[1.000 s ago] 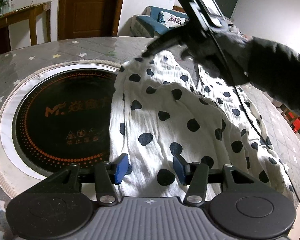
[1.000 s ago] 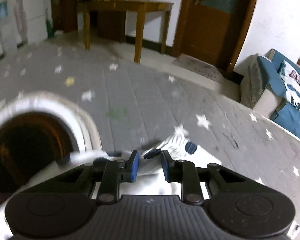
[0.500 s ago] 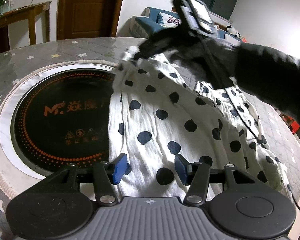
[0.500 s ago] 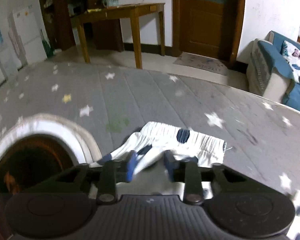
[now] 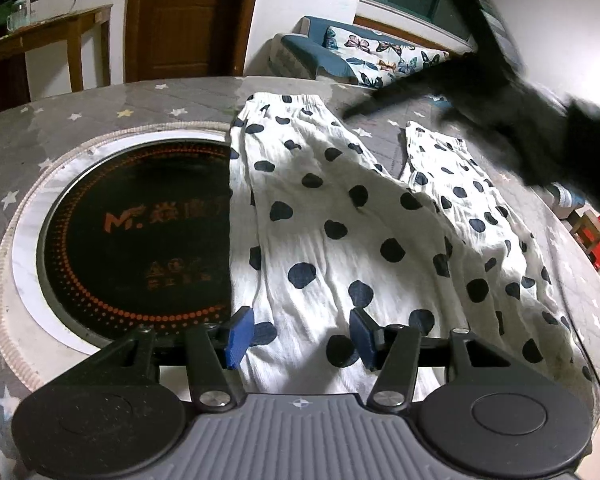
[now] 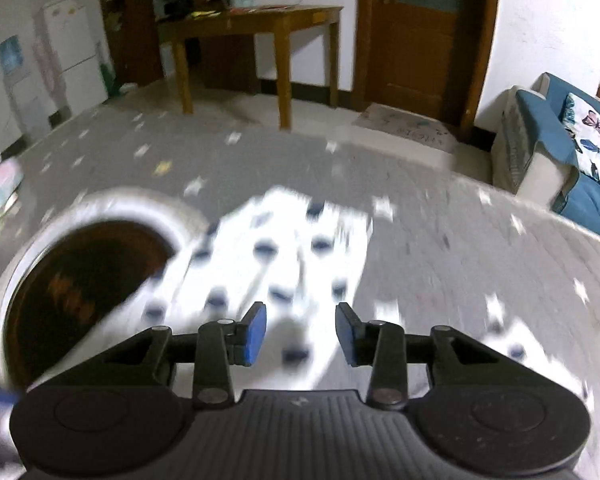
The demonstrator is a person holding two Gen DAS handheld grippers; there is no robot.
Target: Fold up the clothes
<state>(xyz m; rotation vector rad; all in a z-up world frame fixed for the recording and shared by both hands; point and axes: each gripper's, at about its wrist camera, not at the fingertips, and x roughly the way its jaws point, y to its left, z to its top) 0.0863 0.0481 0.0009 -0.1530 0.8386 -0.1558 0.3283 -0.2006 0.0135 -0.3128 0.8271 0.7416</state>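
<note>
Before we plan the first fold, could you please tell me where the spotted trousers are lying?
In the left wrist view the spotted trousers lie spread on the star-patterned table, just right of the round black cooktop, one edge overlapping it.

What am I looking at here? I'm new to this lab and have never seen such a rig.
No robot: a person holds a pair of tongs in each hand, each with a camera looking along its blue fingers. One picture is from the left tongs, the other from the right tongs, which also show as a dark blur in the left view. Polka-dot trousers lie on a star-print table cover, partly over a round black cooktop. Both tongs are open, holding nothing.
</note>
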